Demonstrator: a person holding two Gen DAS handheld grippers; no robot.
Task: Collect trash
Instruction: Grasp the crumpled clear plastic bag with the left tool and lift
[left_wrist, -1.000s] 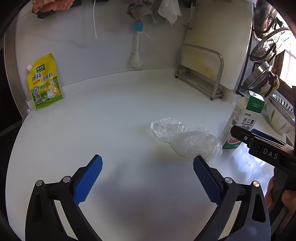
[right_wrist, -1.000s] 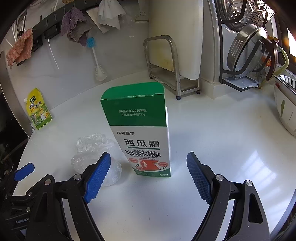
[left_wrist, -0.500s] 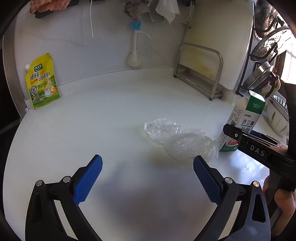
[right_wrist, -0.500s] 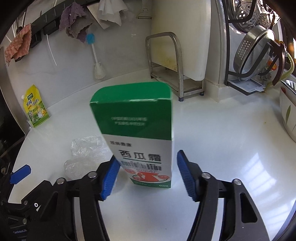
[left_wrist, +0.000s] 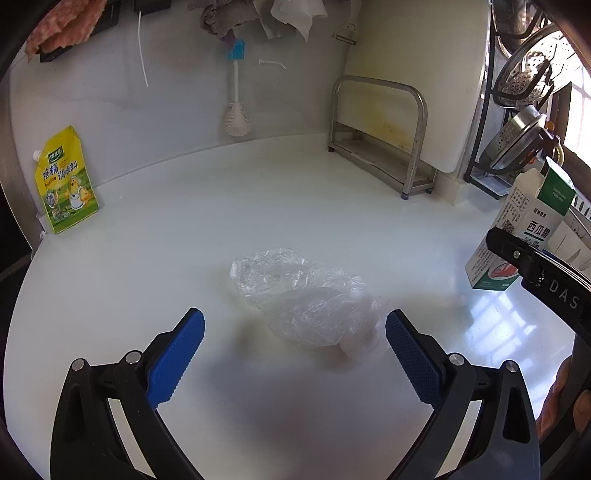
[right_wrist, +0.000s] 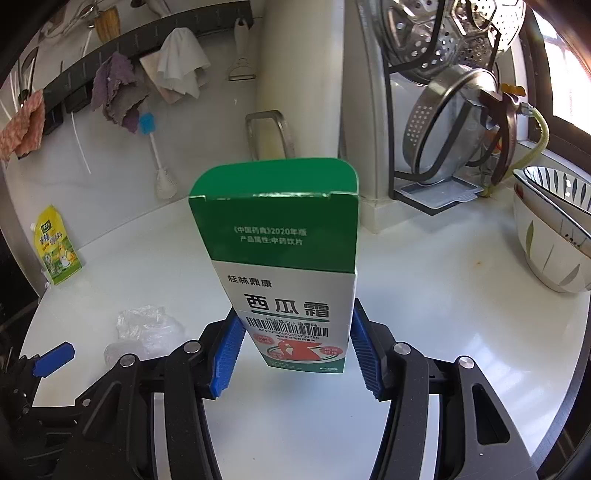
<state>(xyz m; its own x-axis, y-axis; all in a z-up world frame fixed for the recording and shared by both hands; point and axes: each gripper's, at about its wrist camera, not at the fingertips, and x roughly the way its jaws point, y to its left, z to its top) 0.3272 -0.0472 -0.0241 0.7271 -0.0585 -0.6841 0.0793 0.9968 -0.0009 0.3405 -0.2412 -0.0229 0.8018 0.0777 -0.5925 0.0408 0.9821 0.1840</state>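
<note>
A green-and-white carton box (right_wrist: 280, 251) stands upright between the blue pads of my right gripper (right_wrist: 295, 332), which is shut on its lower sides. In the left wrist view the same box (left_wrist: 517, 229) leans slightly at the far right, its base at or just above the white countertop (left_wrist: 184, 229). A crumpled clear plastic bag (left_wrist: 303, 295) lies on the counter. My left gripper (left_wrist: 294, 317) is open, its fingertips on either side of the bag's near end without touching it. The bag (right_wrist: 147, 328) also shows left of the box.
A yellow seasoning pouch (left_wrist: 66, 181) leans on the back wall at the left. A bottle brush (left_wrist: 236, 92) hangs at the wall's middle. A metal rack (left_wrist: 380, 140) holds a cutting board at the back right. Steel colanders (right_wrist: 461, 110) and stacked bowls (right_wrist: 554, 240) stand further right.
My right gripper has moved in around the box and its jaws have come together on it. My left gripper has come closer to the plastic bag, still open.
</note>
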